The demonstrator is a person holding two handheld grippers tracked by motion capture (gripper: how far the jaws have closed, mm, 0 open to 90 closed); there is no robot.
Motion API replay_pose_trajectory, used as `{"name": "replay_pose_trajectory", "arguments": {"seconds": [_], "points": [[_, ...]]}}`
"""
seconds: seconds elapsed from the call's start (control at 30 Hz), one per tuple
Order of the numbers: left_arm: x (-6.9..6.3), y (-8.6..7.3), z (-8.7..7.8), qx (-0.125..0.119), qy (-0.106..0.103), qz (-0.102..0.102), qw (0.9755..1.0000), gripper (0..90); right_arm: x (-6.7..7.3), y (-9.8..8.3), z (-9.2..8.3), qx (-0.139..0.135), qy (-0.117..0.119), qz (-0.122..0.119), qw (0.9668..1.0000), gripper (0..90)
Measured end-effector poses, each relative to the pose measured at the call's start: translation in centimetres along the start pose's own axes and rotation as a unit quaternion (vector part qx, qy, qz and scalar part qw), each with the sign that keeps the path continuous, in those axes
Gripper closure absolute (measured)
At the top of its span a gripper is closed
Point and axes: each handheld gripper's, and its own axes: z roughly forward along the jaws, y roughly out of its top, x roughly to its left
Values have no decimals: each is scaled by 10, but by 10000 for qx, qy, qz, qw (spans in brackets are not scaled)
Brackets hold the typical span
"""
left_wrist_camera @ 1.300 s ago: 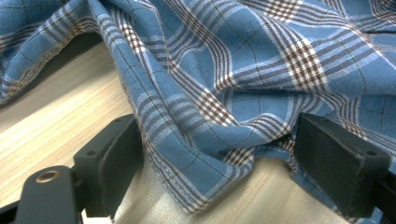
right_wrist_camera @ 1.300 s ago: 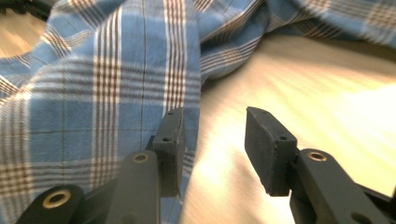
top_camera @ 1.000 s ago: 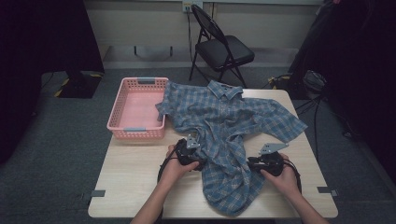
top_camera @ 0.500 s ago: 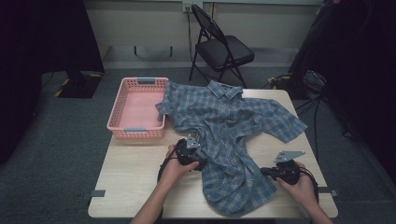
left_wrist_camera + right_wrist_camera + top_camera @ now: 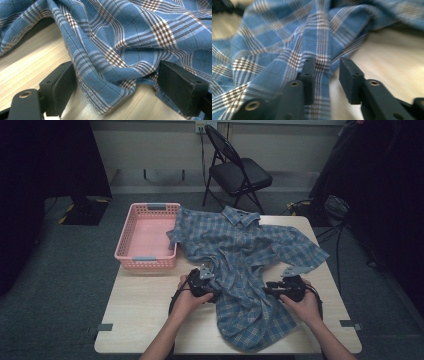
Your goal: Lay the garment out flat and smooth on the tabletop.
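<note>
Here, a blue plaid shirt point(image 5: 245, 270) lies spread across the centre of the counter point(image 5: 145, 310), collar toward the top of the frame and hem at the lower middle, one sleeve draped over the rim of the pink basket point(image 5: 145, 237) at upper left. The left tongs point(image 5: 117, 92) stand wide open astride a fold of the shirt's edge, pads clear of the cloth. The right tongs point(image 5: 327, 80) have just been opening; they now stand narrowly apart at the shirt's right edge, one jaw over the fabric, gripping nothing. The step in hand appears to be taking hold of the lower body of the shirt for folding. The next move likely calls for both tongs to close on the cloth edge before lifting.
</note>
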Motion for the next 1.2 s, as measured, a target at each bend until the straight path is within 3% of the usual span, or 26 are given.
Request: {"name": "replay_pose_trajectory", "arguments": {"seconds": [0.03,0.17,0.33,0.53,0.57,0.6,0.63,0.67,0.73,0.8,0.9,0.97,1.07,1.2], "points": [[0,0,0,-2,1,2,10000,152,0,0,0,0,0,0,10000,703],[0,0,0,-4,2,2,10000,152,8,0,8,104,192,-159,9996,900],[0,0,0,-3,1,0,10000,152,13,-6,-9,81,71,-238,9997,900],[0,0,0,3,0,7,10000,152,6,-23,-34,123,-154,-158,9997,900],[0,0,0,5,1,5,10000,152,4,-23,-36,27,-124,-134,9998,886],[0,0,0,10,3,11,10000,152,3,-23,-36,-98,-61,-85,9999,755],[0,0,0,11,4,12,10000,152,2,-20,-35,-189,-165,-43,9997,706],[0,0,0,6,2,5,10000,152,2,-17,-33,-240,-235,-72,9994,705],[0,0,0,10,5,11,10000,152,2,-10,-24,-247,-91,-29,9996,693],[0,0,0,9,4,9,10000,152,1,-3,-11,-178,-131,-50,9997,657],[0,0,0,10,4,11,10000,152,0,1,7,94,-3,-43,9999,731],[0,0,0,9,2,10,10000,152,2,-1,10,171,171,-77,9997,850],[0,0,0,9,2,10,10000,151,3,-5,2,123,197,-91,9997,889],[0,0,0,9,3,11,10000,151,4,-16,-23,125,82,-84,9999,892]]}}
